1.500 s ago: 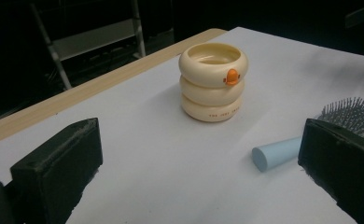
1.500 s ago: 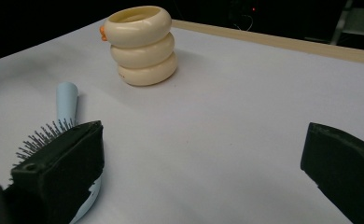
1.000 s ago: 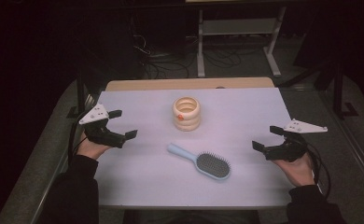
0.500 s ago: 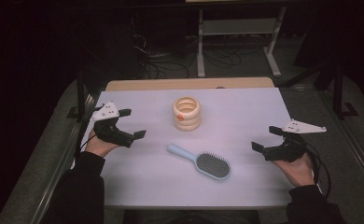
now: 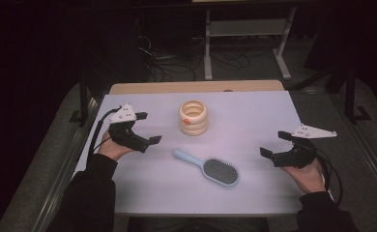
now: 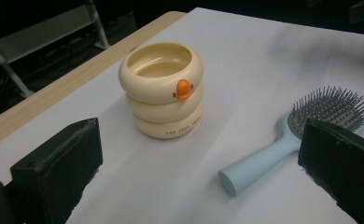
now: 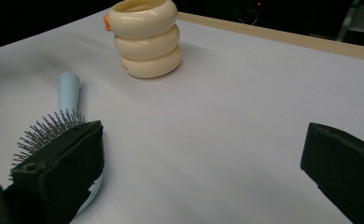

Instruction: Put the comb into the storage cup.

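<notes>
A cream cup (image 5: pixel 193 117) shaped like three stacked rings, with an orange duck beak, stands upright at the middle back of the white table (image 5: pixel 254 111). A light blue hairbrush (image 5: pixel 208 166) lies in front of it, bristles up, handle pointing back left. My left gripper (image 5: pixel 148 128) is open and empty, left of the brush handle and the cup. In the left gripper view its jaws frame the cup (image 6: pixel 164 88) and the brush (image 6: pixel 287 140). My right gripper (image 5: pixel 272 144) is open and empty, right of the brush head (image 7: pixel 54 128), with the cup (image 7: pixel 145 39) farther off.
A wooden strip (image 5: pixel 196 87) runs along the table's far edge. Beyond it on the dark floor stand a metal rack (image 5: pixel 244 34) and loose cables (image 5: pixel 162 67). Dark frame rails (image 5: pixel 82 104) flank the table on both sides.
My left gripper has moved right, toward the table's middle, and turned to face the cup and brush. The right gripper, cup and brush have hardly moved.
</notes>
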Demonstrator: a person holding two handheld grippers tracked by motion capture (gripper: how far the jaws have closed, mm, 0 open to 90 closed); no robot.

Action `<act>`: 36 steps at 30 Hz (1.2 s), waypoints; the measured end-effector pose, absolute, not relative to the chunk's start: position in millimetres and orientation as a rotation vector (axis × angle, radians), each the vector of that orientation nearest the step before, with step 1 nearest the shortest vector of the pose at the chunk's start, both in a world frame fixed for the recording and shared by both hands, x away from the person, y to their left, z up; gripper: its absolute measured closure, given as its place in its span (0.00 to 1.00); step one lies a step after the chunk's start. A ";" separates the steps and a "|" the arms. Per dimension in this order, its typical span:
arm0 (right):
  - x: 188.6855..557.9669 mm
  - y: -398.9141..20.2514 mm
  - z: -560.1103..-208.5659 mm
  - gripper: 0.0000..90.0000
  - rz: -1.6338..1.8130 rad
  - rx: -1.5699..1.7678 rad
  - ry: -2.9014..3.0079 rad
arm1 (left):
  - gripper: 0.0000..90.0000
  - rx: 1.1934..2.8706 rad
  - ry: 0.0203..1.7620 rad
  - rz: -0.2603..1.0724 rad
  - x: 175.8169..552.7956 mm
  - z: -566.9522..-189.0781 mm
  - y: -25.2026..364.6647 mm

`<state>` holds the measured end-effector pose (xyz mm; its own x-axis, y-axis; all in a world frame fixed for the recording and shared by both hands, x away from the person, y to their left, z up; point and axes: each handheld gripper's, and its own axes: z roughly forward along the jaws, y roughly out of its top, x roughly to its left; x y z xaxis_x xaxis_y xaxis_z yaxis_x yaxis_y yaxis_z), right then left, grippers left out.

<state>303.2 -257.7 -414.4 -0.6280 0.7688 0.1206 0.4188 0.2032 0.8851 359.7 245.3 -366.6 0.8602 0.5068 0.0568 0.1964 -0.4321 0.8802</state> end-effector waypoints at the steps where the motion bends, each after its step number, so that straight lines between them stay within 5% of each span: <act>1: 303.2 -257.6 -414.4 0.00 1.397 1.112 2.138 | 0.00 2.028 0.509 0.383 360.2 -367.0 243.6; 36: 303.2 -255.1 -415.7 0.00 1.388 1.098 2.161 | 0.00 2.135 0.388 0.272 371.1 -389.4 184.1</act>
